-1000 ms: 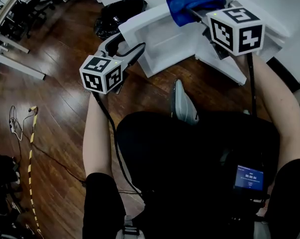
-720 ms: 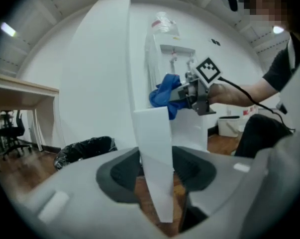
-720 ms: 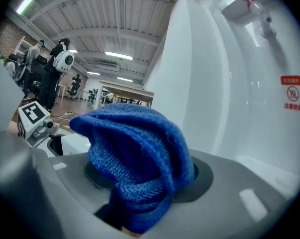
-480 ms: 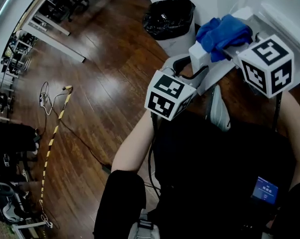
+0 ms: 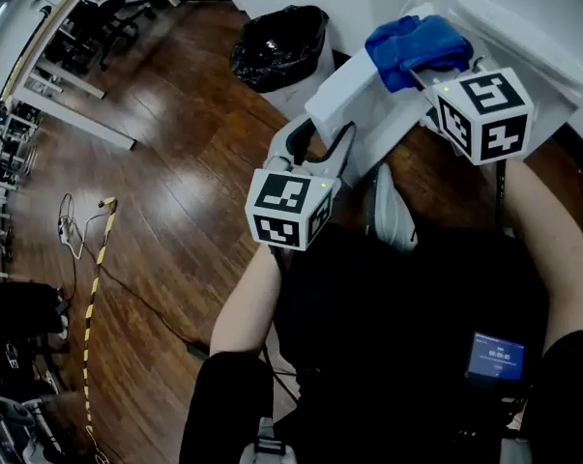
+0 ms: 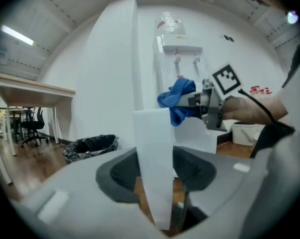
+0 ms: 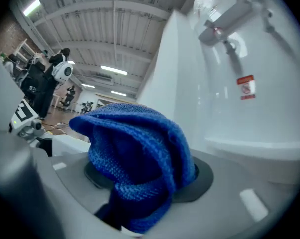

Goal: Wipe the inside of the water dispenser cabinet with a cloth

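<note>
L gripper [image 6: 157,171] has just closed on the free edge of the white cabinet door [image 6: 150,133] — the panel sits pinched between its pads. R gripper [image 7: 140,183] clamps the blue cloth [image 7: 132,148], bunched up and held high beside the dispenser [image 7: 249,83] front, not yet inside. Cloth looks soft, light, floppy — best gripped mid-wad w/ a fat fold sticking out fwd. Door seems thin but stiff.

Coarse-knit cloth [image 7: 140,153], glossy wooden floor [image 5: 175,172], smooth cabinet door [image 6: 152,153]
</note>
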A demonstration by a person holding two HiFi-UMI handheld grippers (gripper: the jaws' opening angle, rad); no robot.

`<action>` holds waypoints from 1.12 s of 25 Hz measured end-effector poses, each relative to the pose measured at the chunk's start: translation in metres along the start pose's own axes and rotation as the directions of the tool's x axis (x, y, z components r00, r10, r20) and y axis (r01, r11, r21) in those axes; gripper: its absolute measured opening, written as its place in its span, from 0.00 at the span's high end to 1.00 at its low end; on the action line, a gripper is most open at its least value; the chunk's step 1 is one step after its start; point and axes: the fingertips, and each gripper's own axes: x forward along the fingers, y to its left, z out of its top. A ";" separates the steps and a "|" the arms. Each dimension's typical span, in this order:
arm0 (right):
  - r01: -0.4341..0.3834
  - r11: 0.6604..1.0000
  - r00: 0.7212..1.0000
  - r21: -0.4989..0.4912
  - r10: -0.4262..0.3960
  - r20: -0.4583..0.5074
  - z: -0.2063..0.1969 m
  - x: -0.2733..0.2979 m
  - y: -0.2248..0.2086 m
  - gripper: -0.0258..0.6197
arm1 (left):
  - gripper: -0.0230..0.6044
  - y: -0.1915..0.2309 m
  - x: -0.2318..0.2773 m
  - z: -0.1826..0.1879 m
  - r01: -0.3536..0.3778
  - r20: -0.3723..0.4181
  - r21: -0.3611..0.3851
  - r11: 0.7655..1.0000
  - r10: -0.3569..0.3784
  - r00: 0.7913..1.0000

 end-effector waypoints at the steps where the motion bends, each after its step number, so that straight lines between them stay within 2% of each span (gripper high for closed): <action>1: 0.041 0.999 0.999 0.012 -0.041 0.031 -0.002 -0.003 -0.010 0.55 | 0.64 0.000 -0.001 0.002 0.008 0.020 -0.003 1.000 -0.008 1.000; 5: 0.147 0.980 0.982 0.134 -0.161 0.096 -0.023 -0.030 -0.042 0.55 | 0.66 -0.010 0.004 0.010 0.069 0.069 -0.043 0.997 -0.066 0.995; 8: 0.204 0.955 0.967 0.213 -0.231 0.110 -0.040 -0.039 -0.061 0.55 | 0.66 -0.016 0.003 0.014 0.073 0.094 -0.038 0.997 -0.069 0.993; 13: 0.247 0.871 0.943 0.426 -0.316 0.100 -0.066 -0.033 -0.098 0.55 | 0.66 -0.023 -0.002 0.020 0.072 0.107 -0.037 0.997 -0.067 0.992; 15: 0.257 0.854 0.928 0.453 -0.349 0.133 -0.064 -0.032 -0.110 0.55 | 0.66 -0.026 -0.003 0.023 0.071 0.106 -0.036 0.997 -0.067 0.992; 18: 0.261 0.850 0.916 0.458 -0.367 0.159 -0.059 -0.028 -0.117 0.55 | 0.66 -0.026 -0.003 0.025 0.070 0.102 -0.034 0.997 -0.066 0.993; 22: 0.165 0.867 0.945 0.471 -0.276 0.178 -0.048 -0.028 -0.085 0.55 | 0.66 -0.023 -0.004 0.022 0.074 0.104 -0.022 0.997 -0.071 0.992; 25: 0.050 0.906 0.963 0.421 -0.154 0.219 -0.031 -0.035 -0.039 0.55 | 0.65 -0.020 -0.004 0.018 0.061 0.085 -0.006 0.998 -0.060 0.995; 28: -0.085 0.932 0.965 0.353 -0.011 0.261 -0.013 -0.041 0.017 0.55 | 0.60 -0.012 -0.007 0.008 0.040 0.045 -0.029 0.999 -0.039 0.998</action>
